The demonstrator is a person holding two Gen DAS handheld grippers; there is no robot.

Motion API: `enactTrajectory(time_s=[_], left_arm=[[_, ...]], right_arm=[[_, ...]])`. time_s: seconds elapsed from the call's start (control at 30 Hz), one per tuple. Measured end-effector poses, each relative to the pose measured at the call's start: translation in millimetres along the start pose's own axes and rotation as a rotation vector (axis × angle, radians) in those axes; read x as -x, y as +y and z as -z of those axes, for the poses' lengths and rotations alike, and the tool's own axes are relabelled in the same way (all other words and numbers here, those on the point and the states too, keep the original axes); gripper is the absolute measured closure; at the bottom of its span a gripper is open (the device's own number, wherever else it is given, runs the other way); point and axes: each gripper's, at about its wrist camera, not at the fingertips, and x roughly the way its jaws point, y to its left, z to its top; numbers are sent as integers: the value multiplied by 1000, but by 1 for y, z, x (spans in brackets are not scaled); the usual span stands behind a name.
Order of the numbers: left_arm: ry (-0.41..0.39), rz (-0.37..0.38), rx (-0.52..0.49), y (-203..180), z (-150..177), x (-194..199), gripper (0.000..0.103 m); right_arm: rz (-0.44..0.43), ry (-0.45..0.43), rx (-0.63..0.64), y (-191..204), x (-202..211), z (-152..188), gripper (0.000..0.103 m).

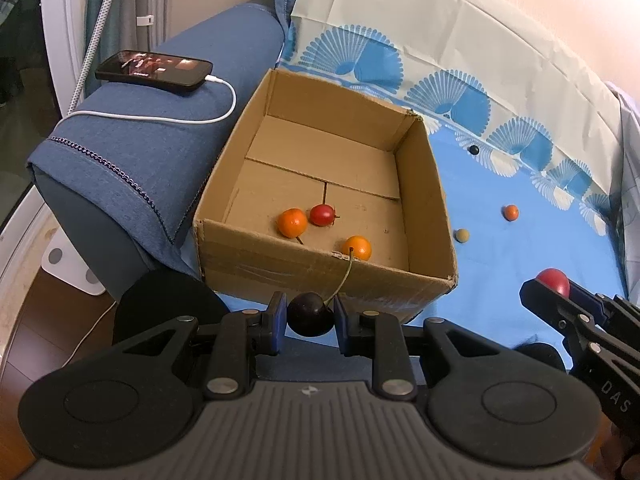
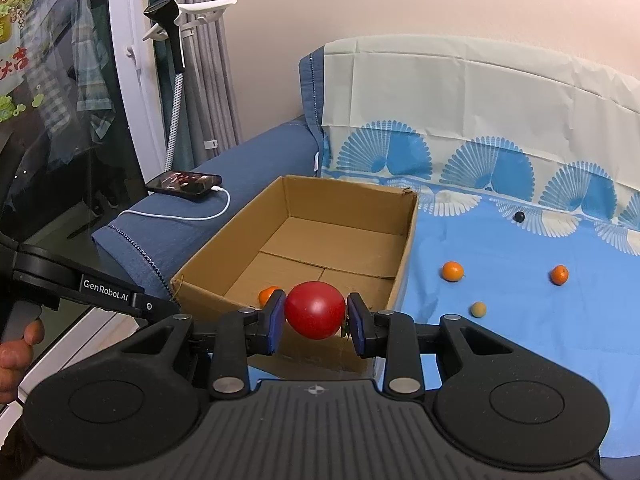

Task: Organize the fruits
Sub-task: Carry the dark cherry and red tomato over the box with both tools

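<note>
My left claw (image 1: 310, 316) is clamped on a dark cherry (image 1: 310, 314), pads squeezing it from both sides. Its stem (image 1: 342, 280) sticks up and fwd, away from the claw, leaning a bit right toward the box (image 1: 320, 276), so the long axis runs stem-first at the box's near wall. Box sits just ahead of that claw w/ two orange fruits (image 1: 292, 222) and a small red one (image 1: 322, 215) on its floor.

Right claw (image 2: 315, 316) is clamped on a red tomato (image 2: 315, 310), roundish, slightly wider across the pads, green bit at the right pad. Box is right in front of it too. Off to its right on the blue sheet (image 2: 520, 340): two more orange ones (image 2: 453, 271), a tan ball (image 2: 478, 309), and a dark berry (image 2: 519, 217) further back.
</note>
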Motion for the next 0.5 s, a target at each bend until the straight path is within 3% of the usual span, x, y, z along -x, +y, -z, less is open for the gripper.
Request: enactTrajectory(time_s=[0.5], left_arm=[[5, 1, -3, -2, -4, -4, 75]], right_arm=[[-4, 11, -13, -5, -4, 1, 69]])
